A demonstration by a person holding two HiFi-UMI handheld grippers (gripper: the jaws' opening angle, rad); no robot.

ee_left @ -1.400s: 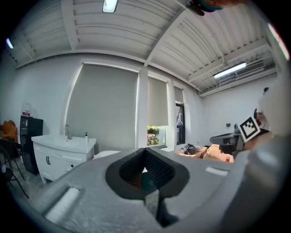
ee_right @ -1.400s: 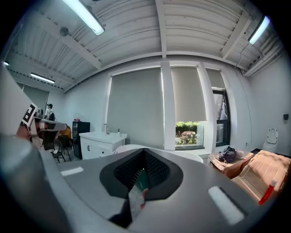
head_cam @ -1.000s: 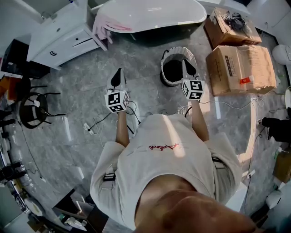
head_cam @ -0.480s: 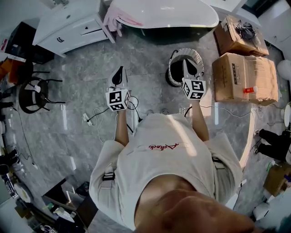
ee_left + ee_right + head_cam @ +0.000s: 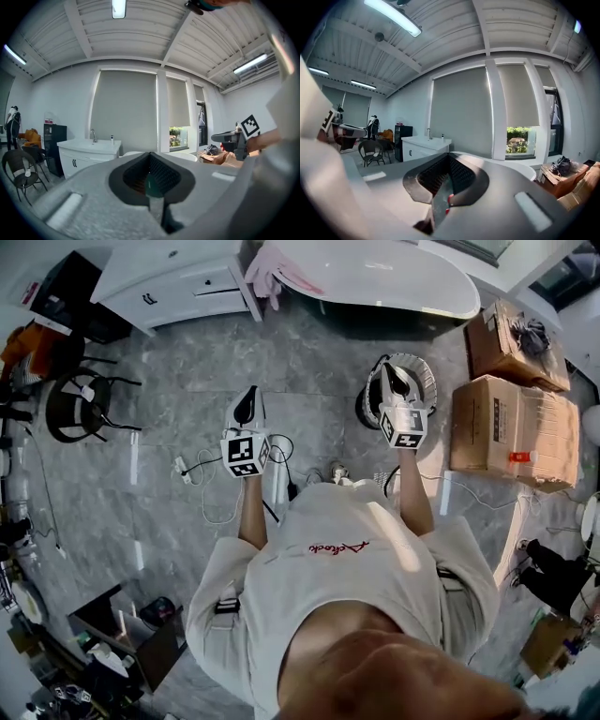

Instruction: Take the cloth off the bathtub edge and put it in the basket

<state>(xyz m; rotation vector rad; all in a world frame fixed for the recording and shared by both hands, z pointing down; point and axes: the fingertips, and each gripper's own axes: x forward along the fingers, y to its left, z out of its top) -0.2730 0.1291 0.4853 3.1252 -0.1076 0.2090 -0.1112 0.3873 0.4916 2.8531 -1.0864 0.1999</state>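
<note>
A pink cloth [image 5: 274, 271] hangs over the left end of the white bathtub [image 5: 394, 276] at the top of the head view. A round woven basket [image 5: 424, 374] with a dark inside stands on the floor below the tub, partly behind my right gripper [image 5: 392, 381]. My left gripper [image 5: 246, 405] is held over the grey floor, well short of the cloth. Both grippers are shut and hold nothing. In the left gripper view my left gripper [image 5: 150, 180] points level at the far wall, and in the right gripper view my right gripper [image 5: 449, 182] does the same; the tub rim [image 5: 520, 168] shows there.
A white vanity cabinet [image 5: 178, 287] stands left of the tub. Cardboard boxes [image 5: 511, 423] sit at the right. A black chair [image 5: 80, 404] stands at the left. Cables and a power strip [image 5: 183, 468] lie on the floor by my left gripper.
The person has stepped toward the tub: tub, cabinet, basket and boxes have slid down and to the right in the head view. Both grippers stay shut, held out in front.
</note>
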